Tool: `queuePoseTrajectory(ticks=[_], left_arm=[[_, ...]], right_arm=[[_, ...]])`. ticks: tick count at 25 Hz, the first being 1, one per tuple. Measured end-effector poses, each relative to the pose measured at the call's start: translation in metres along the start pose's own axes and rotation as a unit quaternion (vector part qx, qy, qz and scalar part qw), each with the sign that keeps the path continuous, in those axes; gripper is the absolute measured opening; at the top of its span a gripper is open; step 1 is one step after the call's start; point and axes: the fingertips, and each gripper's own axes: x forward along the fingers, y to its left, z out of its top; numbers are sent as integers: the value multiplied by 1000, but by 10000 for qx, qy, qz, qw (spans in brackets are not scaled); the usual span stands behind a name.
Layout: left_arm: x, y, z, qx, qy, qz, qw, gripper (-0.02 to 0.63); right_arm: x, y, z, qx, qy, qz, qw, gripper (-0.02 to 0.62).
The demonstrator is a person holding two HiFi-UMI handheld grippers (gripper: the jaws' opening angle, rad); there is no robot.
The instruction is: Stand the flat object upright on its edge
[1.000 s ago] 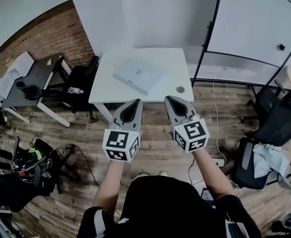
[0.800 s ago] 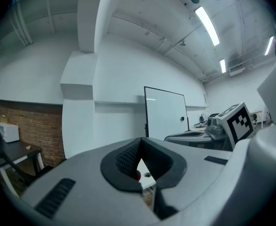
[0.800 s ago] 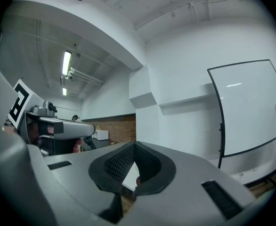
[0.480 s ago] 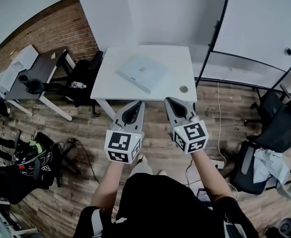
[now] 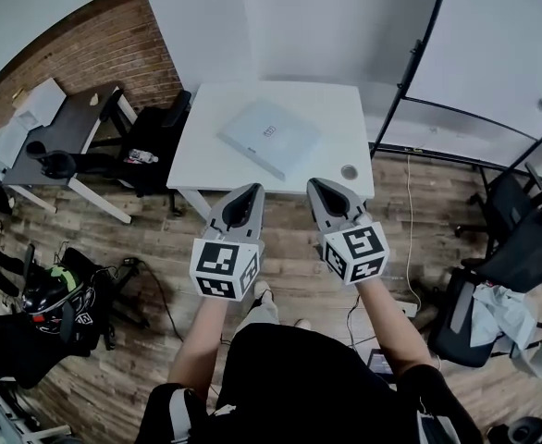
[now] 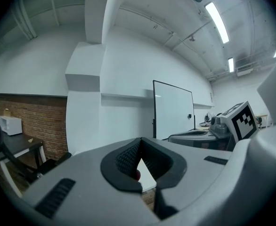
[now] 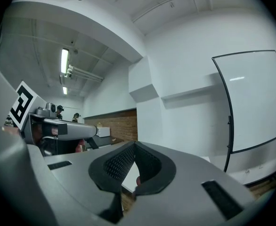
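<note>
Head view first: flat object (image 5: pixel 269 137), a pale thin box, lies flat on the white table (image 5: pixel 202 169), roughly mid-table and turned at an angle to the edges. A small round thing (image 5: pixel 349 171) sits near the table's right front corner, apart from the box.

I hold both grippers over the wooden floor (image 5: pixel 160 248), just short of the table's front edge, neither touching the box. Left gripper (image 5: pixel 253 190) points toward the front edge and the right gripper (image 5: pixel 315 184) is beside it, with the two marker cubes level with each other.

Left gripper view: left gripper (image 6: pixel 140 141) has its jaws pressed together at the tips and nothing is between the pads, only a sliver of table showing through the gap behind them. Right gripper view: right gripper (image 7: pixel 134 145) is the same, claw closed and empty.

Surroundings, quick: whiteboard (image 5: pixel 493 63) right of the table, brick wall (image 5: pixel 58 54) at left, dark desk (image 5: pixel 67 135) under it, black chair (image 5: pixel 155 141) between desk and table.
</note>
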Motion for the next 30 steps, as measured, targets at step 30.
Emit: queuePoseTrajectory(ticks=[30], left_arm=[[95,186,-4,-369,28,-248,9990,11]], right_arm=[[205,-6,10,53,335,-71,9994,40]])
